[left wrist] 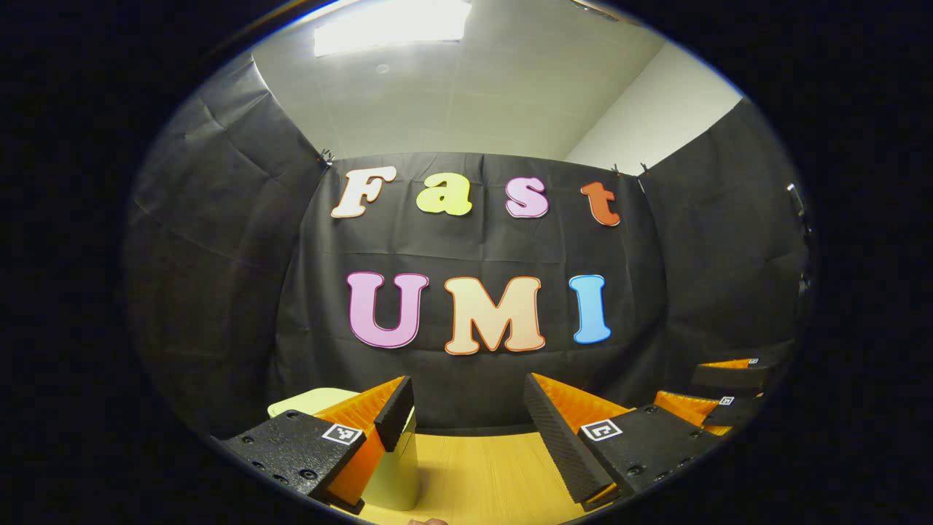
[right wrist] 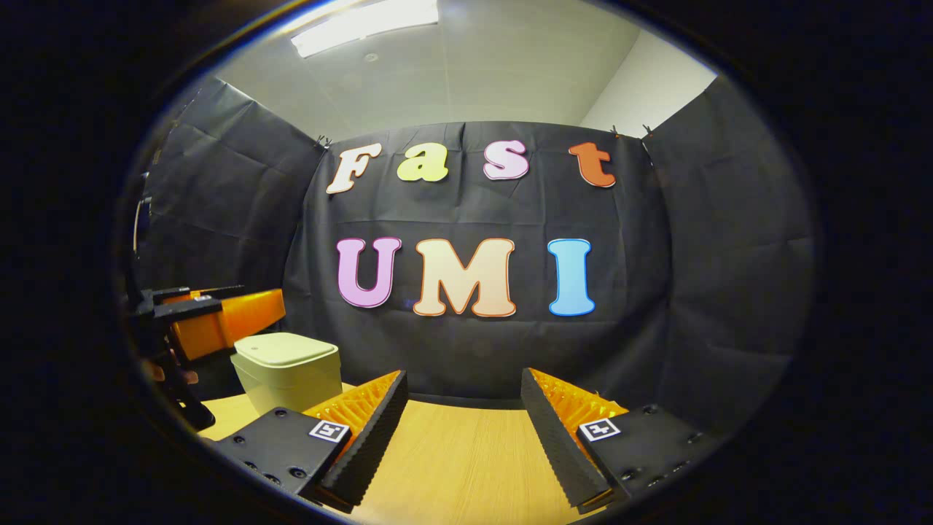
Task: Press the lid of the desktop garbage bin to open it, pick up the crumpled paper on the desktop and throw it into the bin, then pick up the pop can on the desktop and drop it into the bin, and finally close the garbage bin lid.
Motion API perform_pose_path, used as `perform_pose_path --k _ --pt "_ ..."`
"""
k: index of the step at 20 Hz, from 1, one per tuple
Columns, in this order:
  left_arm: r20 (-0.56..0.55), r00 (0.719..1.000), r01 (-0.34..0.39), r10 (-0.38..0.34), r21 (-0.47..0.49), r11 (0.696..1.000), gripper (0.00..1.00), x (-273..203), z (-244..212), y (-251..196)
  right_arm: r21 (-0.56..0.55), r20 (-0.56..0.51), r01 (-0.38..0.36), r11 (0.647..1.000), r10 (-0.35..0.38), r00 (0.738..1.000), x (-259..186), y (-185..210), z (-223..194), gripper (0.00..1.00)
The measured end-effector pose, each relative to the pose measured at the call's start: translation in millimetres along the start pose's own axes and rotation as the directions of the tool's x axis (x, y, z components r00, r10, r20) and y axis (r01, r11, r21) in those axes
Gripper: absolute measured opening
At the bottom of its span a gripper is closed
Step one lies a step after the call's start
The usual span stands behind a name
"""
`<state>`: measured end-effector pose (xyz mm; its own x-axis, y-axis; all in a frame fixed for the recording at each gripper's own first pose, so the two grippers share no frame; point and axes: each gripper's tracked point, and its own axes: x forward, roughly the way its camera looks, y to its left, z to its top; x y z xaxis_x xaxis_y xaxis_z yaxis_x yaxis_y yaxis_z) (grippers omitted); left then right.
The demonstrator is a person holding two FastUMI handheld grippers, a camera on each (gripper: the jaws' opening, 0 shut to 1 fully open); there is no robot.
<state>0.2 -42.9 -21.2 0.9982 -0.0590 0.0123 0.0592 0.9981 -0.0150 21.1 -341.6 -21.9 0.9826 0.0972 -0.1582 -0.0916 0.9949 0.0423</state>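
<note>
A: Starting at the left of the left gripper view, where was the garbage bin (left wrist: 390, 467)?

B: It stood on the wooden desktop (left wrist: 496, 474), low and left in the frame, partly behind the left finger of the left gripper (left wrist: 466, 415). Its pale lid (left wrist: 310, 401) lay flat and closed on top.

A: And how did that gripper stand?

B: Its fingers were spread wide with nothing between them, only bare desktop and the black cloth wall beyond. The left finger reached over the bin's top corner; I could not tell whether it touched the bin.

A: Anything right of the bin there?

B: Far to the right of it, at the edge of the view, the right gripper (left wrist: 725, 397) showed from the side, apart from the bin.

A: Now the right gripper view, again from the left.

B: At the far left the left gripper (right wrist: 208, 317) hung just left of the bin (right wrist: 288, 372) and slightly above its lid (right wrist: 284, 350), which was down. The bin sat on the desktop (right wrist: 452, 467) near the back cloth. To the right of the bin, the right gripper (right wrist: 464, 408) held its own fingers wide apart, gripping nothing, well clear of the bin.

A: The paper and the can?

B: I could not place either one relative to the bin.
</note>
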Motion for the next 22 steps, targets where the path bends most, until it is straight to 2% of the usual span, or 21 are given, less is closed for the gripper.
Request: perform_pose_path --k 5,6,7,11,13,15,19,20,22 --pt "-0.025 0.998 0.055 -0.056 -0.02 0.998 0.92 -16 -10 3 -0.028 0.035 0.088 0.996 -0.087 0.996 -21 15 0 0.98" --pt "-0.023 0.998 0.054 -0.054 -0.019 0.998 0.97 -21 -10 7 -0.034 0.037 0.096 0.995 -0.095 0.995 -26 20 1 0.98" --pt "-0.007 0.998 0.059 -0.059 -0.025 0.998 0.93 -24 -6 9 -0.04 0.044 0.106 0.994 -0.105 0.994 -31 23 2 0.98" --pt "-0.028 0.993 0.116 -0.117 -0.034 0.993 0.94 -32 -21 -1 -0.049 0.051 0.135 0.99 -0.132 0.99 -46 26 6 0.98" --pt "-0.032 0.994 0.104 -0.105 -0.024 0.994 0.93 -31 -21 1 -0.055 0.047 0.133 0.99 -0.13 0.99 -46 22 6 1.0" --pt "-0.031 0.996 0.089 -0.089 -0.019 0.996 0.93 -32 -22 -3 -0.056 0.049 0.124 0.991 -0.121 0.991 -46 17 7 0.97" --pt "-0.05 0.998 0.038 -0.037 0.023 0.999 0.93 -33 -28 -8 -0.06 0.044 0.072 0.996 -0.07 0.997 -42 7 7 0.98" --pt "-0.042 0.999 0.034 -0.033 0.017 0.999 0.93 -32 -25 -11 -0.062 0.052 0.071 0.996 -0.068 0.996 -42 3 9 1.0" --pt "-0.057 0.998 0.034 -0.033 0.011 0.999 0.92 -32 -31 -16 -0.055 0.038 0.06 0.997 -0.058 0.998 -39 -3 6 0.97"
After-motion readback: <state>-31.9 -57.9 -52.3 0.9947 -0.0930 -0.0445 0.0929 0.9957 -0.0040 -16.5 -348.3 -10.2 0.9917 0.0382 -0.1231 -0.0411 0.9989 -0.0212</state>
